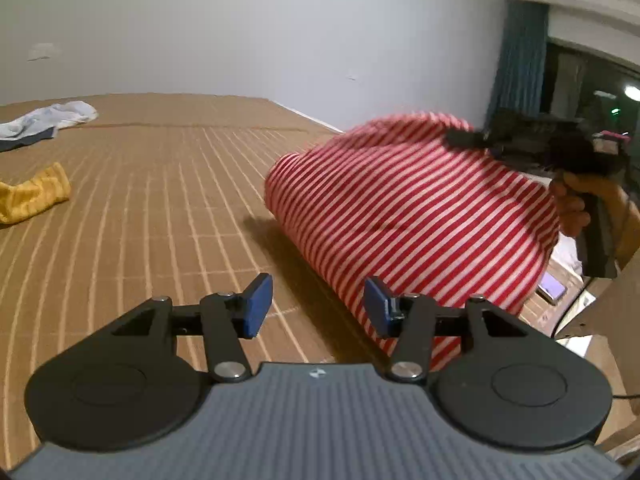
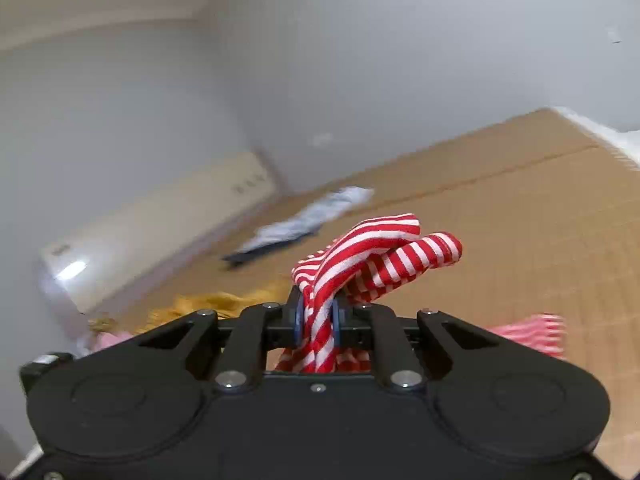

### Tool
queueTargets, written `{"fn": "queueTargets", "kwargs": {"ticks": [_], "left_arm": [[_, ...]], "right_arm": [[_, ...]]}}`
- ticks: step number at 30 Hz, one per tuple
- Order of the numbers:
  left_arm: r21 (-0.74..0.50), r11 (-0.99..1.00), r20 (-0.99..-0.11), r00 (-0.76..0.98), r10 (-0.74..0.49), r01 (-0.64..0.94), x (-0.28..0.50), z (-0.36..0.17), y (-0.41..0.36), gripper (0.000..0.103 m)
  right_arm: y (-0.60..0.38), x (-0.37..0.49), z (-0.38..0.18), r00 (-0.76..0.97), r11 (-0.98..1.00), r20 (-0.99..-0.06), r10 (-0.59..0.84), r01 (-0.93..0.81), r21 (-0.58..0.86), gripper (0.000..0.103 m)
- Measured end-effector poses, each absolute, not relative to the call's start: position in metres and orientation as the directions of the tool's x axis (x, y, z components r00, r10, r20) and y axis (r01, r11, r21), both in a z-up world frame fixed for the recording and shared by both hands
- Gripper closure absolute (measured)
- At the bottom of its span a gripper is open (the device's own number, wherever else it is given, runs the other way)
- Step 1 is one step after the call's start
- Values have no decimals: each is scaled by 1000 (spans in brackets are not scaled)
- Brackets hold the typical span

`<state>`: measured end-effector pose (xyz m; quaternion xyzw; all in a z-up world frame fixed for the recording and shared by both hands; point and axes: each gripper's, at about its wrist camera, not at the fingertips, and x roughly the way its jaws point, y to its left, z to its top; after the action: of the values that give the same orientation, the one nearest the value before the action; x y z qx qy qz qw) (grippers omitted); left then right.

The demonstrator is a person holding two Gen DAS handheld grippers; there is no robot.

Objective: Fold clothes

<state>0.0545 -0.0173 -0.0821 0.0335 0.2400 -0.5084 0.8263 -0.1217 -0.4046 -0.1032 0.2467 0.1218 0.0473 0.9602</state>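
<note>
- On the right side of the woven mat (image 1: 168, 184), the red-and-white striped garment (image 1: 412, 216) hangs lifted, its upper edge raised and its lower folds trailing down to the mat.
- The right claw (image 2: 317, 316) is clamped tight on a bunched twist of that striped cloth; the blue pads (image 2: 299, 320) press it from both sides, and a loose end flops forward beyond the fingertips.
- From the left-wrist view, a hand (image 1: 576, 208) grips the black handle of the right claw, up at the far right by the dark window (image 1: 592, 80) and a blue curtain (image 1: 520, 64).
- The left claw (image 1: 318, 306) stands about half open with nothing between its blue pads (image 1: 259, 304); its right pad sits just beside the garment's near edge, and I cannot tell whether they touch.
- Far left on the mat lies a crumpled white and pale-blue garment (image 1: 48, 120), with a yellow knitted piece (image 1: 32, 198) nearer.
- Plain white walls (image 1: 240, 28) stand behind.
</note>
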Motion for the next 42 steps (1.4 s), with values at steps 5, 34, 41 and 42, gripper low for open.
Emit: {"fn": "queueTargets", "kwargs": {"ticks": [5, 34, 41, 42], "left_arm": [[-185, 462, -456, 341, -822, 867, 54, -88, -29, 46], [-92, 199, -431, 141, -891, 976, -35, -92, -94, 35], [-24, 219, -601, 161, -783, 975, -40, -112, -116, 34], [-14, 225, -617, 169, -768, 974, -39, -113, -114, 34]], "right_arm": [[-438, -118, -151, 906, 876, -424, -13, 214, 431, 86], [-417, -150, -139, 908, 945, -417, 35, 105, 310, 55], [-373, -164, -169, 819, 972, -566, 90, 53, 231, 53], [-374, -167, -173, 812, 970, -576, 93, 55, 235, 53]]}}
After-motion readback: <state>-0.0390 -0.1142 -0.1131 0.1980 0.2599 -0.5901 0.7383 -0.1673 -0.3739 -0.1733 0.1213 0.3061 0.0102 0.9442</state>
